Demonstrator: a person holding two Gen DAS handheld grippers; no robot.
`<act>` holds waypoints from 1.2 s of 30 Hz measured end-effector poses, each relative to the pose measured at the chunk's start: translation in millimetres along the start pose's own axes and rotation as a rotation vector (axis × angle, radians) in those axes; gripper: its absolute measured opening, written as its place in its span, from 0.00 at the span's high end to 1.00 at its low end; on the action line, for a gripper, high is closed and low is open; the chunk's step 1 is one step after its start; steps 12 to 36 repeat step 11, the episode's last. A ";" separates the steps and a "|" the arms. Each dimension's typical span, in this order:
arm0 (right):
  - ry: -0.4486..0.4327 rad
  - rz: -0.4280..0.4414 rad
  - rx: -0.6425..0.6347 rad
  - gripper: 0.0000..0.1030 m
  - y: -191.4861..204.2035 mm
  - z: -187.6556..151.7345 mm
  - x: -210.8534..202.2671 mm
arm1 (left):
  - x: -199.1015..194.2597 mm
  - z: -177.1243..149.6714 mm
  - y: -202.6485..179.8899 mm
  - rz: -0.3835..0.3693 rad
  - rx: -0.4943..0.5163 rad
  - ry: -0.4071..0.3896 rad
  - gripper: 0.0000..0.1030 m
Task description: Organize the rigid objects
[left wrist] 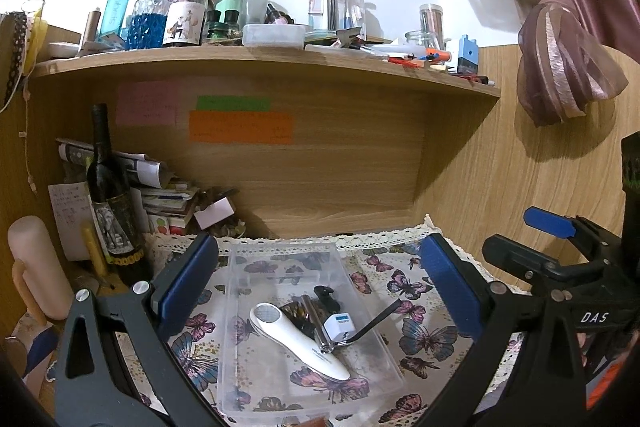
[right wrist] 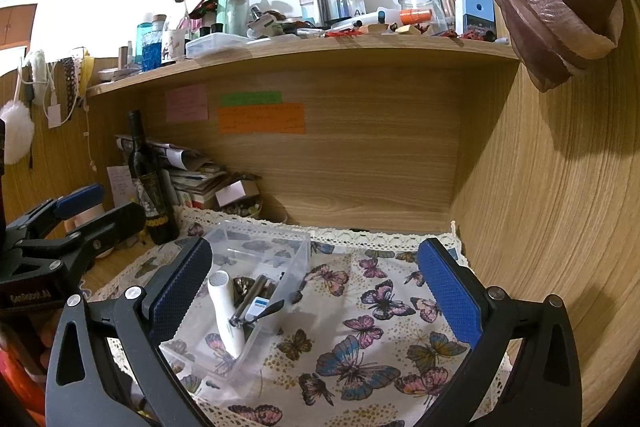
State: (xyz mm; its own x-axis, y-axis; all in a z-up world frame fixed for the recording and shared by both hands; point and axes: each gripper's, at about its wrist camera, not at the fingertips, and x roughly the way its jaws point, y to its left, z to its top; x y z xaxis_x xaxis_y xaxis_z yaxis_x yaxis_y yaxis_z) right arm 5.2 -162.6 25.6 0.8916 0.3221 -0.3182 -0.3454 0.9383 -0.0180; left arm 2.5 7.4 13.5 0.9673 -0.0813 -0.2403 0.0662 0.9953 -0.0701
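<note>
A clear plastic box [left wrist: 280,259] sits on the butterfly cloth [left wrist: 424,343]. It also shows in the right wrist view [right wrist: 296,247]. In it lie a white handheld device [left wrist: 300,341], a small white cube with a blue label [left wrist: 339,326], a metal rod [left wrist: 314,319], a black hex key [left wrist: 376,325] and dark small items. The white device [right wrist: 226,311] leans in the box in the right view. My left gripper [left wrist: 320,291] is open and empty above the box. My right gripper [right wrist: 316,291] is open and empty, right of the box.
A dark wine bottle [left wrist: 110,195] and stacked papers [left wrist: 160,195] stand at the back left. The shelf above [left wrist: 260,61] is crowded with bottles and jars. A wooden side wall [right wrist: 560,227] closes the right. A curtain [left wrist: 560,67] hangs top right.
</note>
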 end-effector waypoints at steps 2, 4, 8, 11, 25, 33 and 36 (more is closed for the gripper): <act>0.001 0.002 0.000 0.00 -0.1 -0.6 0.0 | 0.7 0.4 0.1 0.000 0.000 0.001 0.00; 0.002 0.002 0.000 0.00 0.0 -0.5 0.4 | 1.3 0.2 0.0 -0.002 -0.001 0.006 0.00; 0.005 0.004 0.000 0.00 -0.1 -1.1 0.7 | 1.8 -0.3 0.1 0.002 0.001 0.004 0.00; 0.007 0.005 0.001 0.00 -0.3 -1.4 1.8 | 2.6 0.0 0.8 -0.008 -0.003 0.008 0.00; 0.007 0.005 0.001 0.00 -0.3 -1.4 1.8 | 2.6 0.0 0.8 -0.008 -0.003 0.008 0.00; 0.007 0.005 0.001 0.00 -0.3 -1.4 1.8 | 2.6 0.0 0.8 -0.008 -0.003 0.008 0.00; 0.007 0.005 0.001 0.00 -0.3 -1.4 1.8 | 2.6 0.0 0.8 -0.008 -0.003 0.008 0.00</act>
